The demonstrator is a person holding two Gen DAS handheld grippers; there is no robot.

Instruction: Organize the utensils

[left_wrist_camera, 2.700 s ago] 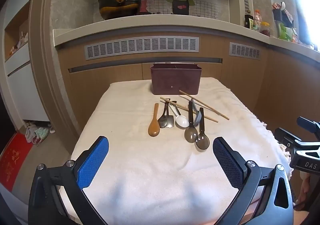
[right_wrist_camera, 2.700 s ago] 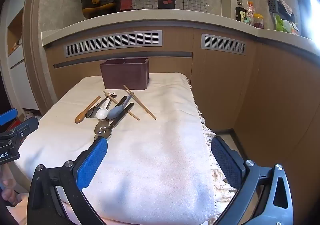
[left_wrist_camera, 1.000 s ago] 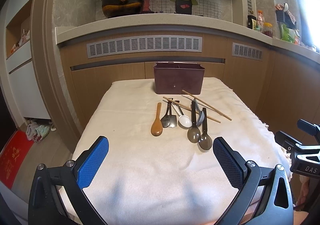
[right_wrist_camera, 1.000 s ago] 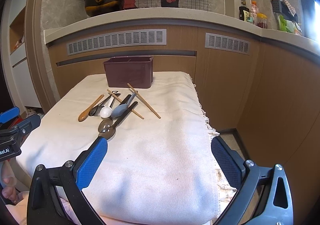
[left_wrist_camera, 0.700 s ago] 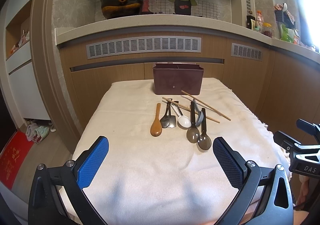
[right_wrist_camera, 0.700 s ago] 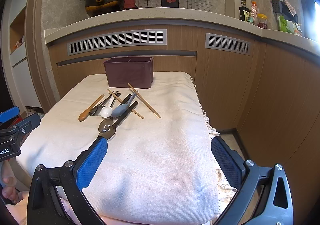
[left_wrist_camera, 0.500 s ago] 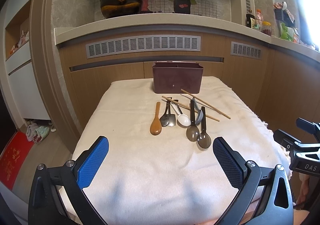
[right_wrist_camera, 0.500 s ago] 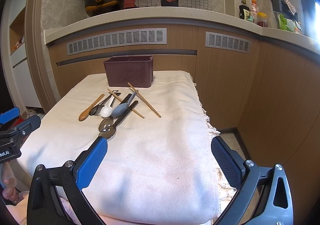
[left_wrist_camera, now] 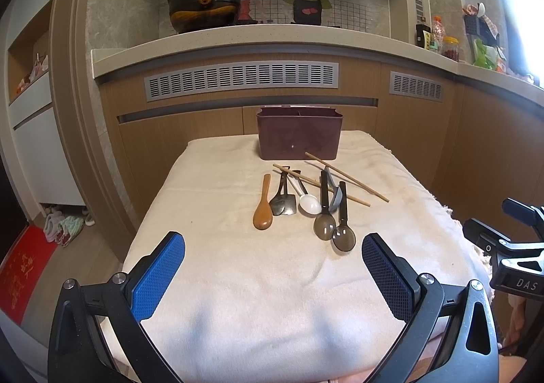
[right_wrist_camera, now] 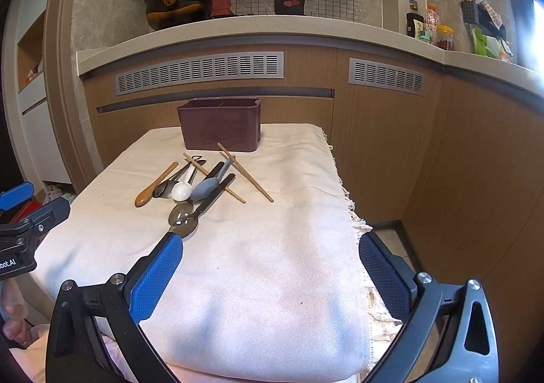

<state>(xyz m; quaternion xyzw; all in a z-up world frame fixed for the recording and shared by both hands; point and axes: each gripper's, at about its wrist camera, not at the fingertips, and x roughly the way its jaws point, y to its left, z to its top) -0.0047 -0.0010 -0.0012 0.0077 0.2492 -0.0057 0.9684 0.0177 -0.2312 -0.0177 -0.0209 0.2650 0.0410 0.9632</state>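
A: Where the cream cloth [left_wrist_camera: 238,281] covers the table, how many utensils lie loose?

B: Two wooden chopsticks [left_wrist_camera: 346,176], crossed over the spoon handles; one wooden spoon [left_wrist_camera: 263,213]; one white spoon [left_wrist_camera: 308,202]; two dark translucent spoons [left_wrist_camera: 342,237]; one grey spoon [right_wrist_camera: 205,186]; two small dark metal pieces [left_wrist_camera: 284,203]. All lie just before one maroon holder [left_wrist_camera: 299,141].

A: And the tongs?

B: Left gripper [left_wrist_camera: 272,277] and right gripper [right_wrist_camera: 270,276] both hang spread wide over the near cloth, gripping nothing.
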